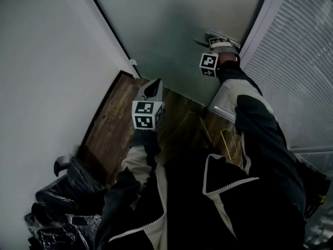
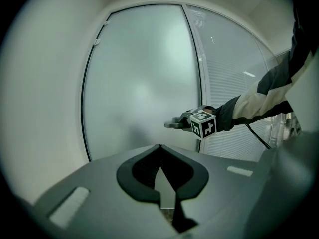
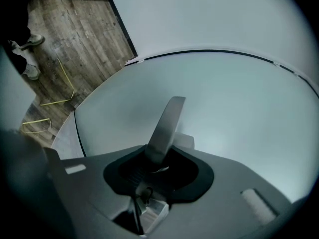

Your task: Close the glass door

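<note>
The frosted glass door (image 1: 171,35) fills the far side ahead of me, edged by a dark frame (image 2: 84,98). Its metal lever handle (image 3: 167,128) runs straight in between the jaws of my right gripper (image 3: 160,158), which is shut on it. From the left gripper view, the right gripper (image 2: 187,122) sits on the handle (image 2: 173,125) at the door's right edge, arm stretched out. My left gripper (image 1: 154,87) hangs lower and to the left, well short of the door (image 2: 139,83), jaws together and holding nothing.
White wall (image 1: 47,61) on the left. A glass partition with blinds (image 1: 296,61) stands on the right. Black plastic bags (image 1: 57,207) lie at the lower left on the wooden floor (image 1: 114,119). Yellow wire loops (image 1: 208,129) lie on the floor near the door.
</note>
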A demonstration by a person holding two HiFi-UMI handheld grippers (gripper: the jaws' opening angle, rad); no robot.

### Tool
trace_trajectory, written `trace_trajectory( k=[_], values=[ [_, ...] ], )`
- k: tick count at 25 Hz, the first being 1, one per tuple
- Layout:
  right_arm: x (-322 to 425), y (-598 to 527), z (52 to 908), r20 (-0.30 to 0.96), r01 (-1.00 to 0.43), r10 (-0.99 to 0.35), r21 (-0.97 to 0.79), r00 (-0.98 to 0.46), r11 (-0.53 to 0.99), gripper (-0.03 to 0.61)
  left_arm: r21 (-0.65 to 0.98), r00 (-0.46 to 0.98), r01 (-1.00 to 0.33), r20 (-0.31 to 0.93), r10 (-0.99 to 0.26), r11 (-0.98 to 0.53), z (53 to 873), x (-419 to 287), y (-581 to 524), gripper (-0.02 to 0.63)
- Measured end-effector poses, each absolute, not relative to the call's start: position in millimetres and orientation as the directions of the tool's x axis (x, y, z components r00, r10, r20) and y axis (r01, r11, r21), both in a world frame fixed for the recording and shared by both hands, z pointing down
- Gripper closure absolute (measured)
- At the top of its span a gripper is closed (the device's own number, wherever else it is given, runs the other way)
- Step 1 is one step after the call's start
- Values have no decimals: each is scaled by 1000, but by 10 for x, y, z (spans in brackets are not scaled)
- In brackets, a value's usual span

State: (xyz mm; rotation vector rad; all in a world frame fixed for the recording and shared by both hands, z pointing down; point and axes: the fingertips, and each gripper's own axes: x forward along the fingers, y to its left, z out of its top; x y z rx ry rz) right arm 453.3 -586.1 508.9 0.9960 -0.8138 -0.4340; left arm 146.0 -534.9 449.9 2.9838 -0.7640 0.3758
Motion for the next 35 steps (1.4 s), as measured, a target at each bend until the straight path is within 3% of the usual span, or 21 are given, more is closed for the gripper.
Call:
trace_trajectory(
  k=[12, 17, 20, 22, 26, 31, 35],
  values=[
    [4515, -5893, 5095, 404, -43, -677, 875, 615, 482, 456, -25, 840, -490, 254, -480, -871, 4530, 1455, -5317, 615],
    [4406, -5792, 5107, 468, -194, -681, 876, 564, 442, 318, -9, 846, -486, 247, -473, -874, 4519, 1480, -5285, 615],
    [4197, -5615, 4885, 461, -392, -741, 875, 489, 285, 311, 20, 855, -482, 233, -464, -876, 4487, 1530, -5322, 615],
    [3917, -5465, 4724, 444, -586, -806, 796, 392, 154, 345, 47, 861, -482, 211, -463, -875, 4455, 1573, -5379, 615],
    [3323, -5157, 4421, 343, -903, -924, 431, 170, -6, 434, 96, 875, -473, 163, -455, -876, 4332, 1719, -5465, 615],
    [3024, -4896, 4375, 248, -986, -963, 151, 107, -70, 567, 118, 902, -428, 119, -415, -896, 4197, 2005, -5381, 615],
    [3109, -4745, 4511, 254, -996, -963, 24, 92, -89, 575, 95, 914, -395, 137, -382, -914, 4250, 2260, -5224, 615]
  ],
)
